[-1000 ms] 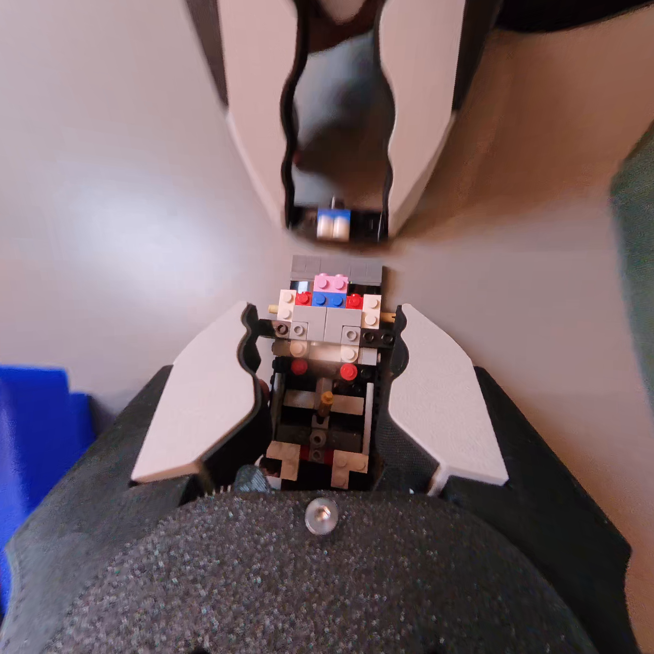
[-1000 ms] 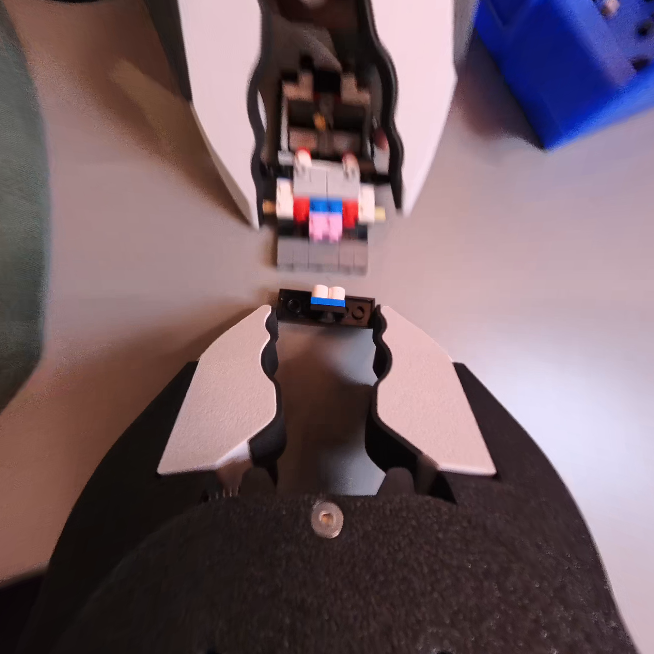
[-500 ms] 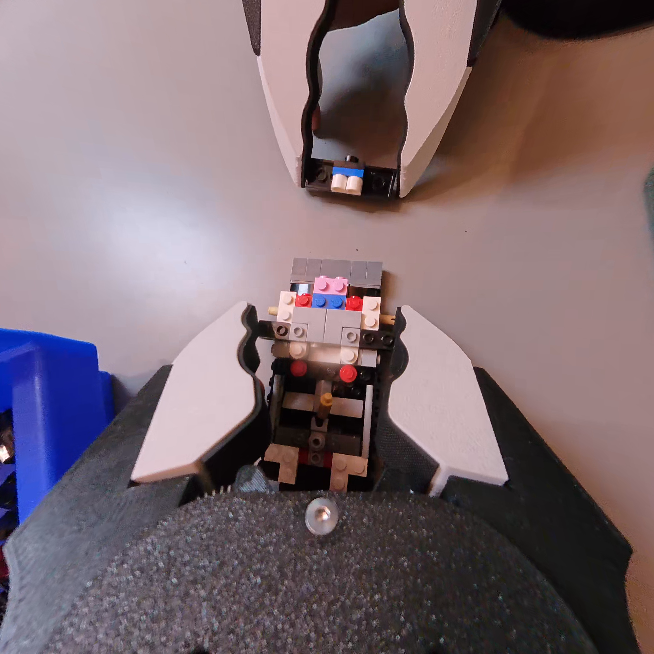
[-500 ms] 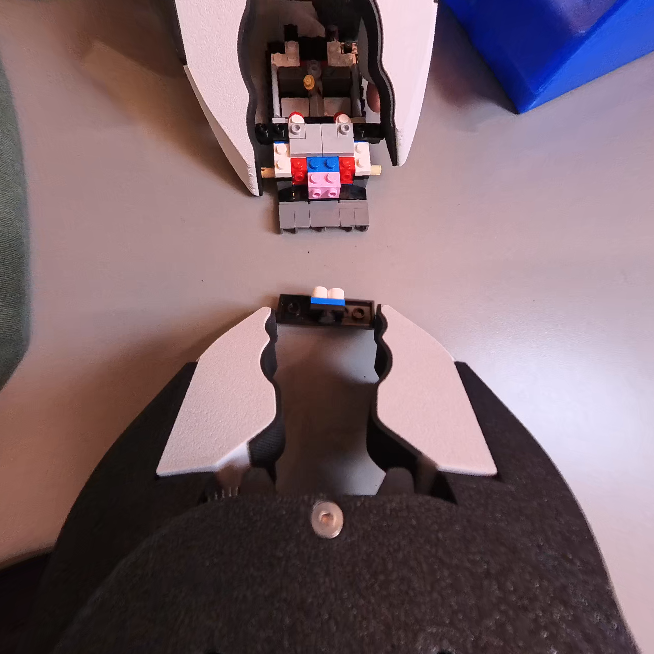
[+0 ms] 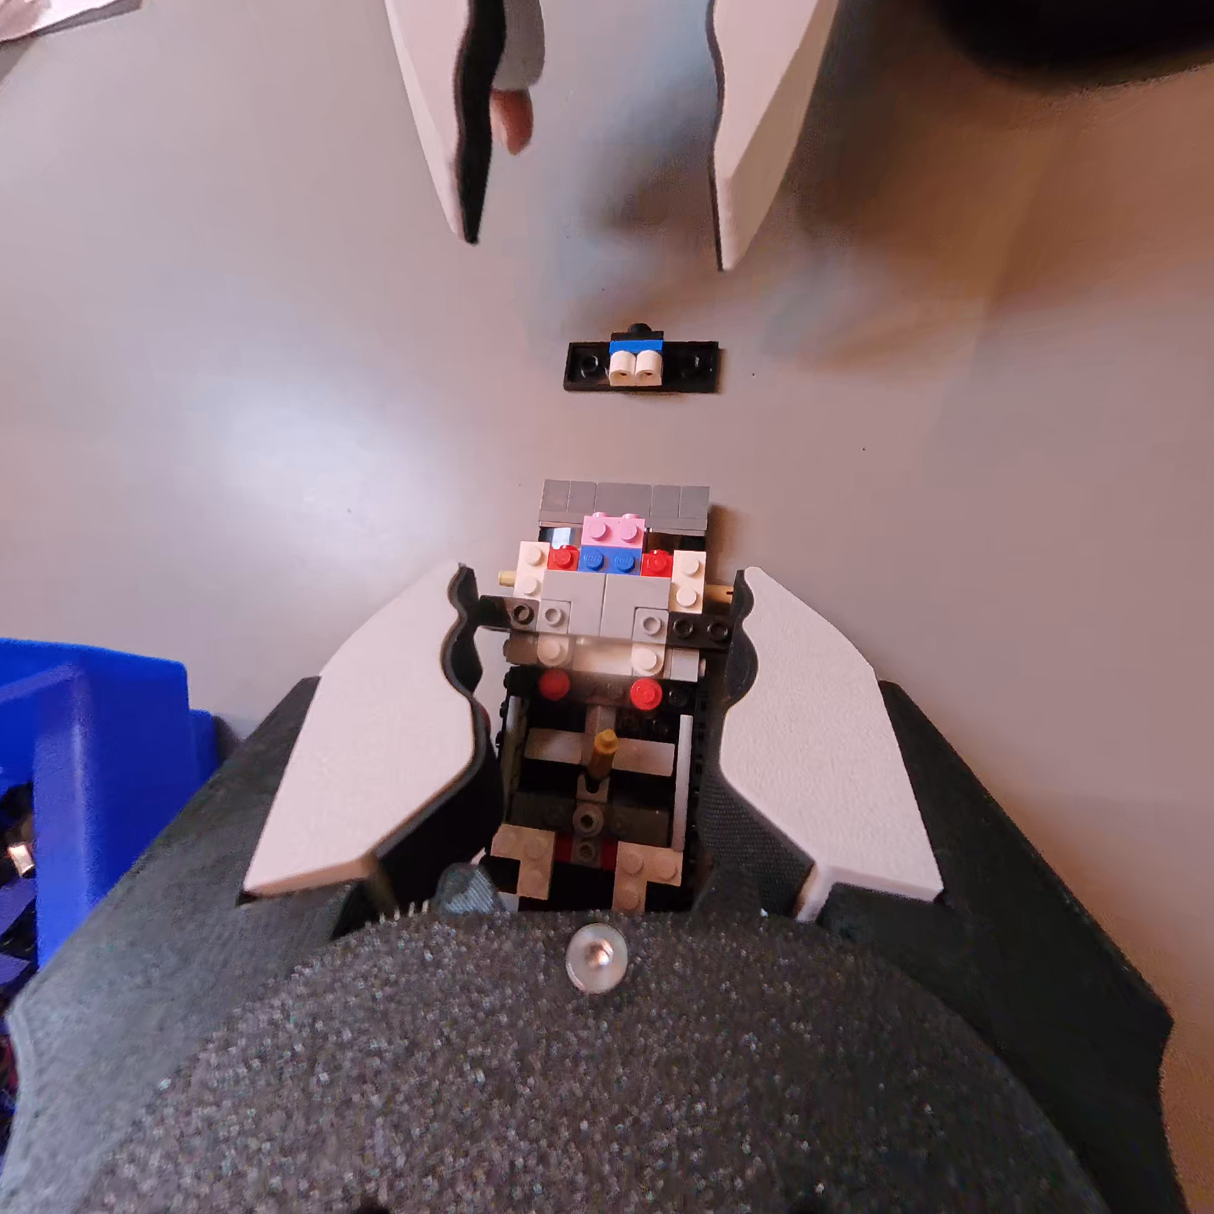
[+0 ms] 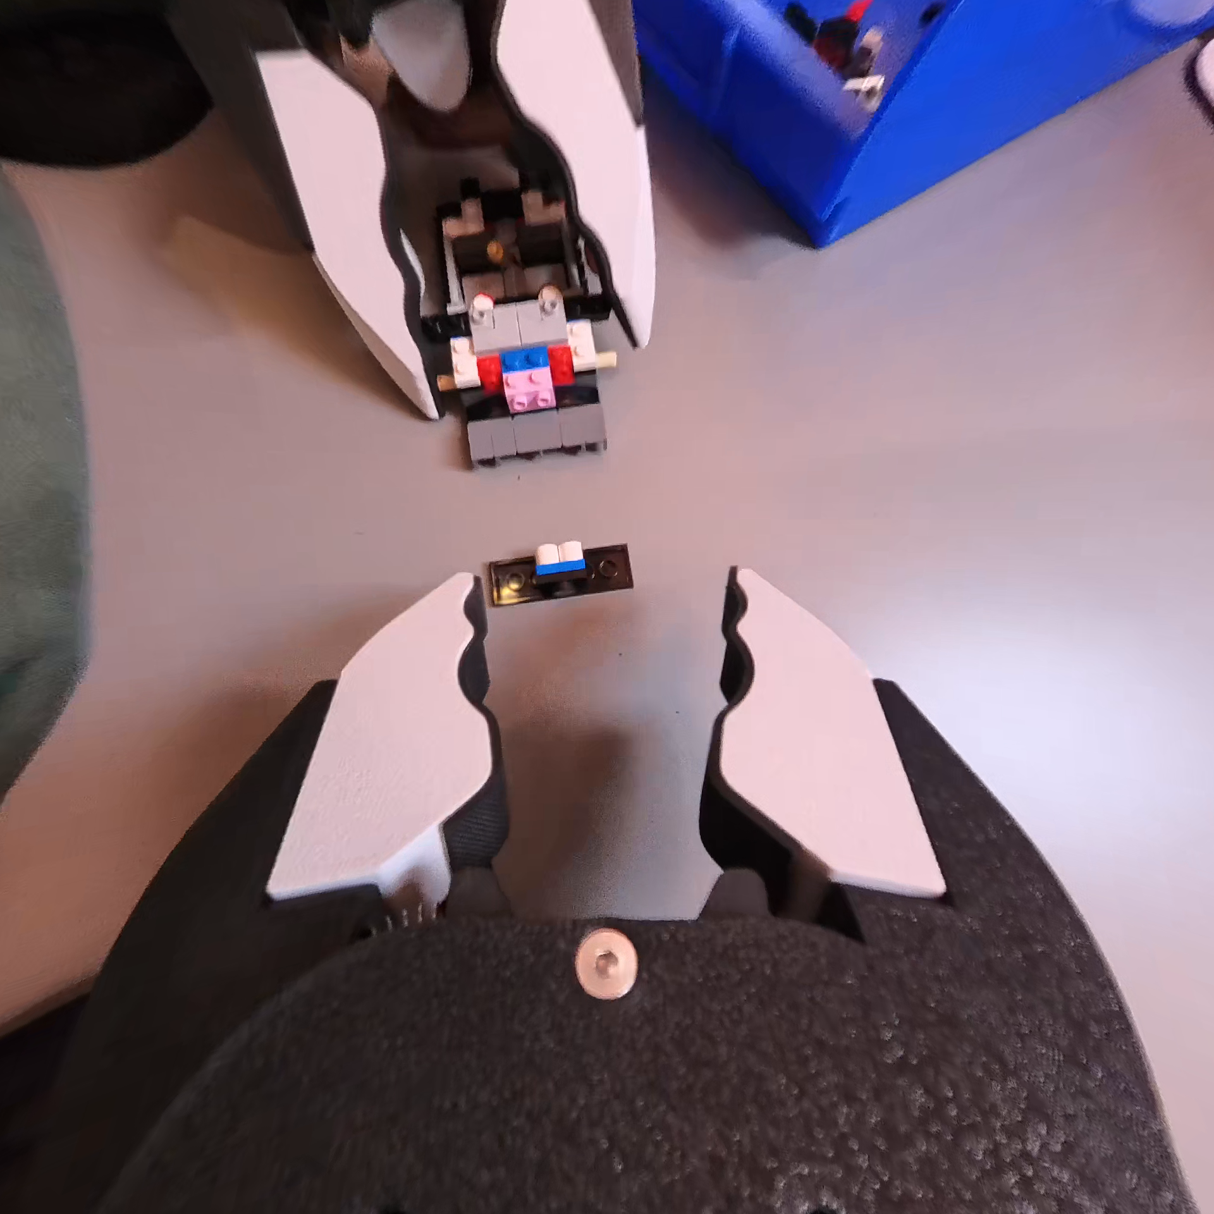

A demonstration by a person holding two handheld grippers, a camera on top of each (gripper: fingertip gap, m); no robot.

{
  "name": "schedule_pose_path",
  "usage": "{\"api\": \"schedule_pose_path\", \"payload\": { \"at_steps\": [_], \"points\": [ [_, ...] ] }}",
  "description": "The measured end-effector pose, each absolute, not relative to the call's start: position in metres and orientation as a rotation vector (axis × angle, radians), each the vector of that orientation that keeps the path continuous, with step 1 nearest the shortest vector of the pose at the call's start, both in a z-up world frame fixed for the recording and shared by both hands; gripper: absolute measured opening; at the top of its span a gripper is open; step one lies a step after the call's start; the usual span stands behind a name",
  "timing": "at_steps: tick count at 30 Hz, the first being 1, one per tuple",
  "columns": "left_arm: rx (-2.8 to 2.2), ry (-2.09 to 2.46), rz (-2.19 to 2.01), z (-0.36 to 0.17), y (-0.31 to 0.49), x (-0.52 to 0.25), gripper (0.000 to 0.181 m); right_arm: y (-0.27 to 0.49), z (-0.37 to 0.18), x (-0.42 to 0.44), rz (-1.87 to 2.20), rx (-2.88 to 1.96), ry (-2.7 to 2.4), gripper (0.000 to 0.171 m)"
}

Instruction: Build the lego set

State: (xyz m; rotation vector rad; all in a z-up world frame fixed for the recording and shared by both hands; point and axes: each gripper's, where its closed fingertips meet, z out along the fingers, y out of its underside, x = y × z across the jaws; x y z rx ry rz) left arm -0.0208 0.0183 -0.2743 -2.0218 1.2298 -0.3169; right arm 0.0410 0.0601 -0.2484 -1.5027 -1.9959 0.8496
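- Gripping a brick model (image 5: 607, 657) between its two white fingers, the left gripper (image 5: 604, 584) is clenched on the model's black side plates, low over a grey table (image 5: 263, 394).
- The model's far end sticks out past the fingertips: a row of grey tiles, then a pink brick, then blue and red bricks flanked by white ones, with a tan pin poking out each side.
- Farther out on the table lies a small black plate (image 5: 642, 368) carrying a blue piece and two white studs; it sits apart from the model and touches neither gripper.
- The right gripper (image 6: 601, 578) hangs with its jaws spread wide and nothing between them; in its own view the small black plate (image 6: 560, 575) lies just beyond the fingertips, nearer the left finger (image 6: 420, 690).
- Across the table in that view, the left gripper (image 6: 532, 381) faces it, with the model (image 6: 525, 368) in its grasp.
- A blue bin (image 6: 887, 112) holding loose pieces stands at the far right in the right wrist view, and at the near left (image 5: 85, 755) in the left wrist view.
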Motion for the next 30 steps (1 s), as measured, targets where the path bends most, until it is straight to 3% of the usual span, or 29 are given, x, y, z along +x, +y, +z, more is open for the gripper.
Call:
{"api": "schedule_pose_path", "payload": {
  "at_steps": [6,11,22,30],
  "points": [
    [-2.009,1.238,-0.311,-0.274,0.018,-0.015,0.073,0.037,-0.236,0.014,0.947,-1.395,-1.945,0.049],
    [-1.996,1.251,-0.302,-0.273,0.016,-0.011,0.073,0.003,-0.261,-0.004,0.926,-1.358,-2.122,0.044],
    [-1.994,1.268,-0.314,-0.274,0.013,-0.009,0.073,0.009,-0.266,-0.011,0.838,-1.367,-2.134,0.018],
    [-2.020,1.310,-0.360,-0.277,0.005,-0.010,0.073,0.004,-0.267,-0.009,0.848,-1.323,-2.167,0.016]
  ]
}}
